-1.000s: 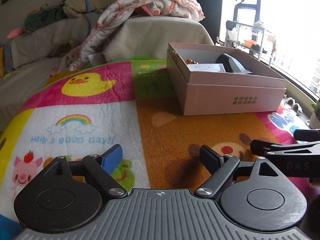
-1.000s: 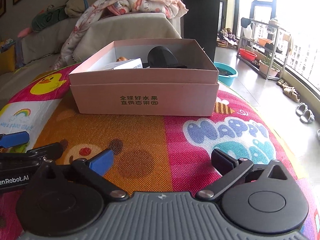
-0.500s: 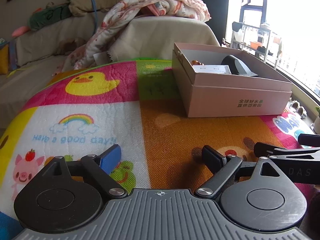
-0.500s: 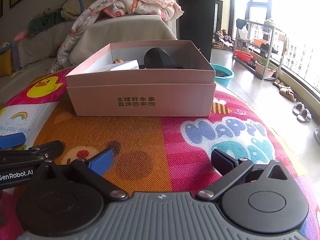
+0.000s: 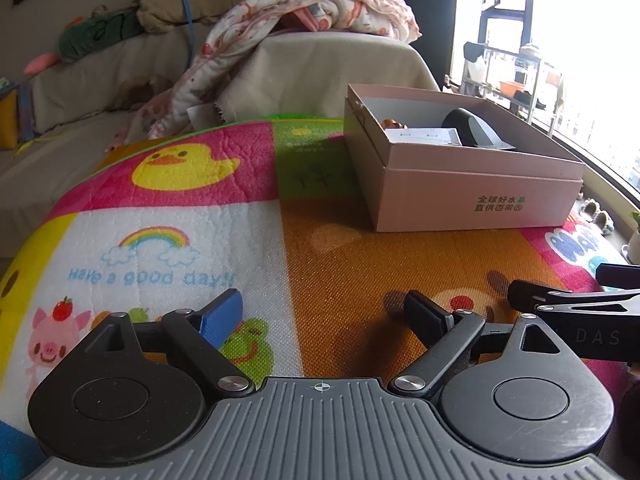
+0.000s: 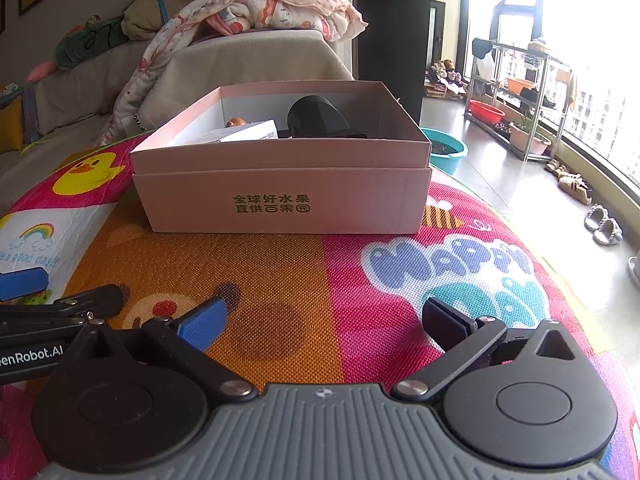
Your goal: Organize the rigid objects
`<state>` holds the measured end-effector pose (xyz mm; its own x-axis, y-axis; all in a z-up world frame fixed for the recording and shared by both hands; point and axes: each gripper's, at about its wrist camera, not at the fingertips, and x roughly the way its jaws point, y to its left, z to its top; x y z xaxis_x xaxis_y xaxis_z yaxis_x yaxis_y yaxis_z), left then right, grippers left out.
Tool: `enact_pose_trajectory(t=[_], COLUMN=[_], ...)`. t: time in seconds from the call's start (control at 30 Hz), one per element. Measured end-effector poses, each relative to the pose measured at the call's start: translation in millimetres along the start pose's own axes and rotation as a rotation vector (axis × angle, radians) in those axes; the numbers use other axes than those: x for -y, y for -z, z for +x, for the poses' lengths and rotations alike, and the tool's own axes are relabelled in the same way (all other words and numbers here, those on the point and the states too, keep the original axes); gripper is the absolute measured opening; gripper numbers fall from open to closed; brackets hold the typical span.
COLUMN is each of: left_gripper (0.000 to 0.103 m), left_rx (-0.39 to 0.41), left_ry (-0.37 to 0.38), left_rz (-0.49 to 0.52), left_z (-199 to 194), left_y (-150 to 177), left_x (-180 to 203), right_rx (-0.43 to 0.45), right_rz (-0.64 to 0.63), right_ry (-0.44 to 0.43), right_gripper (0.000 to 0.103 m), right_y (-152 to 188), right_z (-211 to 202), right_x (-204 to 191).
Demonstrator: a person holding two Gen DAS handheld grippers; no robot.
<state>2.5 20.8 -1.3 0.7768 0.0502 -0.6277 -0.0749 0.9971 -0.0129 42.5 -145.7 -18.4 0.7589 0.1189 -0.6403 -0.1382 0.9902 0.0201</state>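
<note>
A pink cardboard box [image 6: 280, 196] with dark printed characters stands open on the colourful play mat [image 6: 304, 280]. Inside it lie a black rounded object [image 6: 316, 118], a white flat carton [image 6: 248, 134] and a small orange-brown item [image 6: 236, 121]. The same pink box [image 5: 476, 196] sits at the right in the left wrist view. My left gripper [image 5: 324, 312] is open and empty, low over the mat. Just as empty, my right gripper [image 6: 324, 316] is open, facing the box's front wall. Each gripper's tips show at the edge of the other's view.
A sofa [image 5: 120, 76] draped in beige cloth carries a rumpled patterned blanket [image 5: 304, 12] and a green plush toy [image 5: 96, 36] behind the mat. At the right are a teal basin [image 6: 448, 152], a metal rack [image 6: 516, 92] with pots, and slippers [image 6: 604, 224] by the window.
Both views have shifted slightly: the box sits a little lower and further right in the left view, a little lower in the right view. The fingers stay open.
</note>
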Motion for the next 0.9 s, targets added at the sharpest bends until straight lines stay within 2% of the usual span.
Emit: enact_pose_trajectory(t=[0.9], left_gripper=[0.093], left_rx=[0.000], left_ry=[-0.002], left_rz=[0.003], left_z=[-0.1], left_y=[0.2], left_x=[-0.6], right_rx=[0.001], right_rz=[-0.003], right_ry=[0.004], right_gripper=[0.103], right_y=[-0.5], right_z=[1.7], right_x=[-1.5])
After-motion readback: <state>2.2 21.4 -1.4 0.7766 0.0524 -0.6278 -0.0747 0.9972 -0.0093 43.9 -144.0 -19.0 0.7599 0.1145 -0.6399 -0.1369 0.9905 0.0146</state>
